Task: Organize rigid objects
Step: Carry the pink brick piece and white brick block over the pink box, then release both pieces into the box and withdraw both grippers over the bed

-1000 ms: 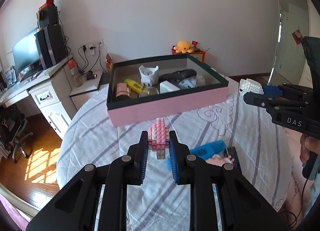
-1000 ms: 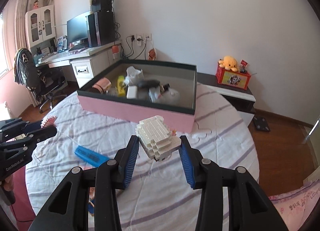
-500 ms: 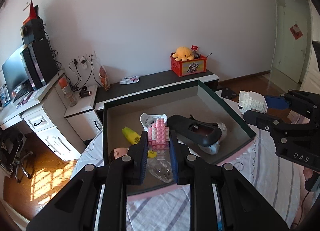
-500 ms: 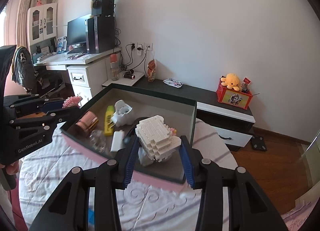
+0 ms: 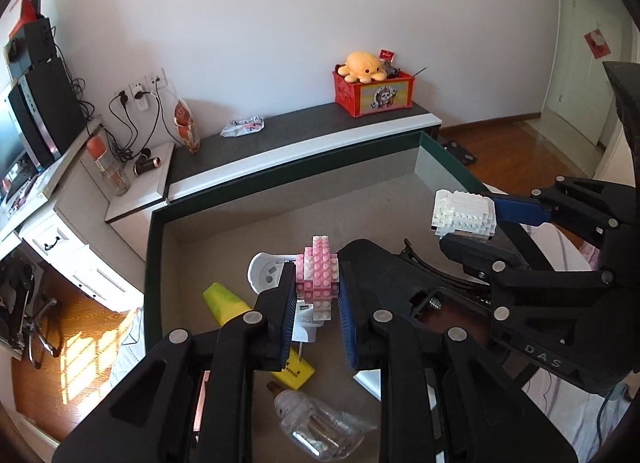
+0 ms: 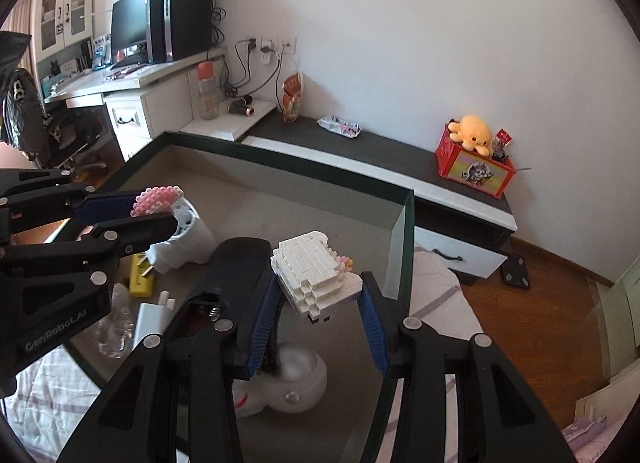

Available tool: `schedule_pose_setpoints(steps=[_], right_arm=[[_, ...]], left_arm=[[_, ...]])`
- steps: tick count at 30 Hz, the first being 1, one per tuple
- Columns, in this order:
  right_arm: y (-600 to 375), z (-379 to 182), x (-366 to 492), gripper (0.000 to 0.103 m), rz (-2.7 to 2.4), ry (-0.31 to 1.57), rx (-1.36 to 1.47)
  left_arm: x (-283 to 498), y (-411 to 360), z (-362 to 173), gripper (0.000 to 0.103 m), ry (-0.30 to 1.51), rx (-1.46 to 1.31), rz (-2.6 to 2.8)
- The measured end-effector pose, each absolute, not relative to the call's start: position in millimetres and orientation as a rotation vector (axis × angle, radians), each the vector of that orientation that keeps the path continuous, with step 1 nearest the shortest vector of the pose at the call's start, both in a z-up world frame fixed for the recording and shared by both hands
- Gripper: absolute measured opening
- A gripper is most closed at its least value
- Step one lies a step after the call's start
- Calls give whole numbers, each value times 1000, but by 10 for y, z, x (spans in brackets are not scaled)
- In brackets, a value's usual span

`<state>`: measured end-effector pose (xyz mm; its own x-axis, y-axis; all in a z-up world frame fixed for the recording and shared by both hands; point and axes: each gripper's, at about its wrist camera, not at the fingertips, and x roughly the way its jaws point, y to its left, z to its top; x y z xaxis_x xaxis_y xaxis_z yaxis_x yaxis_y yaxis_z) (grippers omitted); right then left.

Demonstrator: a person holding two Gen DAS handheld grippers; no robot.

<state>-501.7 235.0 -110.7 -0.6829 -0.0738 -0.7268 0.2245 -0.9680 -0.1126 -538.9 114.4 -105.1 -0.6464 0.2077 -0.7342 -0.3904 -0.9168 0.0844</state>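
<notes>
Left gripper (image 5: 316, 291): jaws clamped on pink brick model (image 5: 319, 277), mid-frame above box (image 5: 288, 177). Right gripper (image 6: 318, 303), marked "DAS": jaws clamped on white brick model (image 6: 316, 275) near box's right-hand rim.

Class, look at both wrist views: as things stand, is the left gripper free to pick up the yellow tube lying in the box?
Probably not yet. The left gripper is shut on the pink brick model, so its jaws are occupied, though the yellow tube lies uncovered in the box just beside it.
</notes>
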Motion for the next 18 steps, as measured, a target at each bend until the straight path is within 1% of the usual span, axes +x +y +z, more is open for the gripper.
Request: schedule_pose_setpoints(steps=[5, 7, 8, 9, 11, 12, 13, 14, 15, 16, 18], right_arm=[[2382, -1211, -5109, 43, -2714, 249, 1187], [2386, -1218, -5100, 43, -2722, 245, 1176], [2384, -1220, -5094, 43, -2719, 238, 1176], [2376, -1216, -5080, 43, -2718, 231, 1172], [2373, -1184, -5046, 45, -2735, 227, 1150], [2371, -1169, -5031, 51, -2735, 223, 1146], [2370, -1143, -4995, 55, -2741, 214, 1131], [2362, -1118, -4964, 63, -2752, 212, 1114], [2350, -1092, -4926, 67, -2762, 219, 1108], [2341, -1063, -4886, 69, -2767, 223, 1105], [2348, -992, -4783, 75, -2786, 218, 1073]], left_arm=[[-5394, 1118, -1104, 20, 311, -1099, 2590], [-5365, 1115, -1111, 21, 332, -1103, 2614], [-5348, 1108, -1110, 22, 333, -1096, 2619], [-5325, 1094, -1104, 25, 323, -1092, 2626], [-5277, 1055, -1080, 43, 299, -1092, 2632], [-5241, 1032, -1054, 59, 289, -1081, 2647], [-5188, 1013, -1019, 69, 290, -1059, 2667], [-5143, 989, -990, 71, 294, -1036, 2688], [-5100, 953, -943, 77, 295, -1013, 2709], [-5041, 930, -901, 83, 293, -998, 2724], [-4923, 855, -811, 90, 277, -968, 2761]])
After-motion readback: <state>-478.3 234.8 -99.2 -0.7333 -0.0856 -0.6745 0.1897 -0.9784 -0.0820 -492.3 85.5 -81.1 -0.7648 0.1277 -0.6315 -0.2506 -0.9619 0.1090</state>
